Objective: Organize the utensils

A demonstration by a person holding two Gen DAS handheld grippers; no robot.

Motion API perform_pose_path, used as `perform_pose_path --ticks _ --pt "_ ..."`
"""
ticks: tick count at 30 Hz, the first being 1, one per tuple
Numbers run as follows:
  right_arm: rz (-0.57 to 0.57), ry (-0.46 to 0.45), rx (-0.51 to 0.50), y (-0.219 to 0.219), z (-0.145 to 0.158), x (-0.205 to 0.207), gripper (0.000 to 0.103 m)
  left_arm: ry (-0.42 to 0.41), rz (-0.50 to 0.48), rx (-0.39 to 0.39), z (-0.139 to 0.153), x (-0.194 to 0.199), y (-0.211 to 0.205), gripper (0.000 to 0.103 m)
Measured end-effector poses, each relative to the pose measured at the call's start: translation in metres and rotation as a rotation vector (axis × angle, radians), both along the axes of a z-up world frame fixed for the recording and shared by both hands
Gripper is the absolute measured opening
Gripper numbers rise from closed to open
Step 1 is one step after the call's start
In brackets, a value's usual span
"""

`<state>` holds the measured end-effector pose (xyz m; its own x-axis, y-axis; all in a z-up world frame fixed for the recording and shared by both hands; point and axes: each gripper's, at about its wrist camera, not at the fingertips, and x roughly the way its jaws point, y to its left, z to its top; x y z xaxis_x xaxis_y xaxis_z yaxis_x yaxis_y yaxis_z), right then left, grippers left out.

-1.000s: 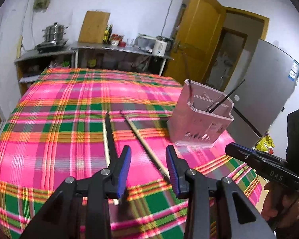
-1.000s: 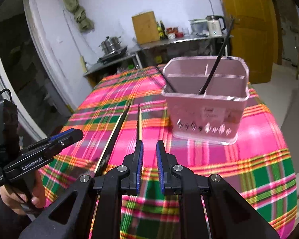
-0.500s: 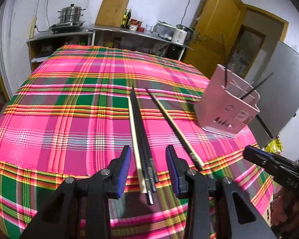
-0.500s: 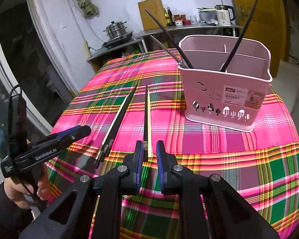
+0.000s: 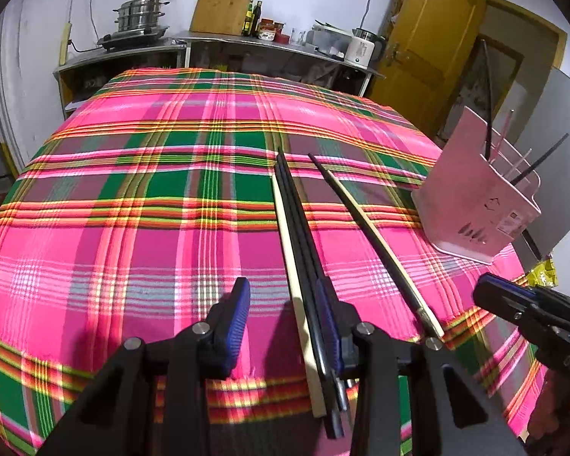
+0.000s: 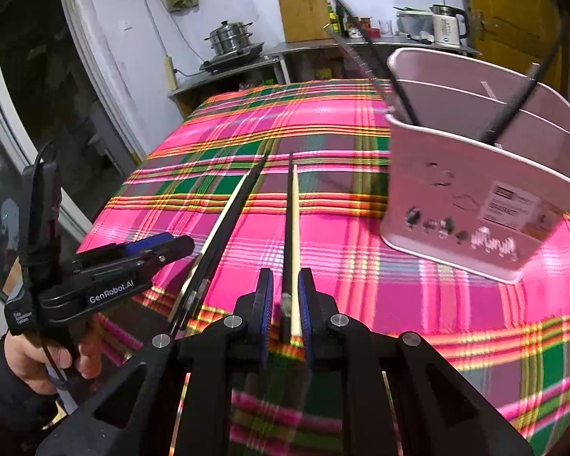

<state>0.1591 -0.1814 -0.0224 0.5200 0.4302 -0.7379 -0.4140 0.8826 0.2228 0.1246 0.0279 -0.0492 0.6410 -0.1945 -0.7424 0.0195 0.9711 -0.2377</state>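
Observation:
Several chopsticks lie on the plaid tablecloth [image 5: 140, 228]. A pale chopstick [image 5: 290, 266] and black chopsticks [image 5: 304, 262] lie together; their near ends run between the fingers of my open left gripper [image 5: 283, 326]. A second black and pale pair [image 5: 376, 243] lies to the right. In the right wrist view that pair [image 6: 290, 228] runs between the fingers of my right gripper [image 6: 285, 304], which is open narrowly around it. A pink utensil basket [image 6: 471, 190] with black chopsticks standing in it sits at the right, also in the left wrist view [image 5: 471, 197].
A counter [image 5: 228, 43] with a steel pot, cutting board, bottles and kettle stands behind the table. A yellow door [image 5: 421, 45] and a grey fridge are at the right. The table's near edge is just below both grippers.
Both grippers have come down and forward to the near ends of the chopsticks. The right gripper has opened slightly around its pair. The basket has not moved.

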Motion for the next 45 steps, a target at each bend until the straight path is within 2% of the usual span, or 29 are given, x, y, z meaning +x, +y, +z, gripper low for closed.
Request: perform_pose_path --ticks 6,11,13,18,23,28,29,32,35,45 --pt "0.027 0.019 -0.005 0.015 -0.011 0.019 0.013 -0.015 -0.014 -0.018 0.004 0.012 -0.002 0.037" --pt "0.025 0.044 -0.004 0.020 -0.021 0.032 0.013 -0.018 -0.064 -0.090 0.005 0.016 -0.007 0.022" --pt "0.021 0.048 0.003 0.017 -0.022 0.033 0.013 -0.013 -0.081 -0.118 0.004 0.018 -0.010 0.020" --pt "0.017 0.054 0.012 0.012 -0.022 0.033 0.013 0.012 -0.080 -0.132 -0.004 0.024 -0.015 0.019" --pt "0.014 0.059 0.019 0.009 -0.023 0.033 0.013 0.024 -0.078 -0.126 -0.009 0.028 -0.019 0.019" --pt "0.023 0.059 0.024 0.012 -0.024 0.033 0.013 0.033 -0.049 -0.063 -0.013 0.037 -0.018 0.019" --pt "0.025 0.059 0.023 0.013 -0.024 0.034 0.013 0.054 -0.048 -0.075 -0.017 0.039 -0.016 0.018" --pt "0.029 0.062 0.024 0.014 -0.025 0.034 0.013 0.050 -0.043 -0.079 -0.015 0.038 -0.016 0.018" --pt "0.030 0.066 0.023 0.015 -0.027 0.036 0.013 0.039 -0.055 -0.038 -0.015 0.037 -0.020 0.018" --pt "0.037 0.066 0.015 0.018 -0.027 0.040 0.013 0.036 -0.015 -0.098 -0.017 0.029 0.003 0.017"
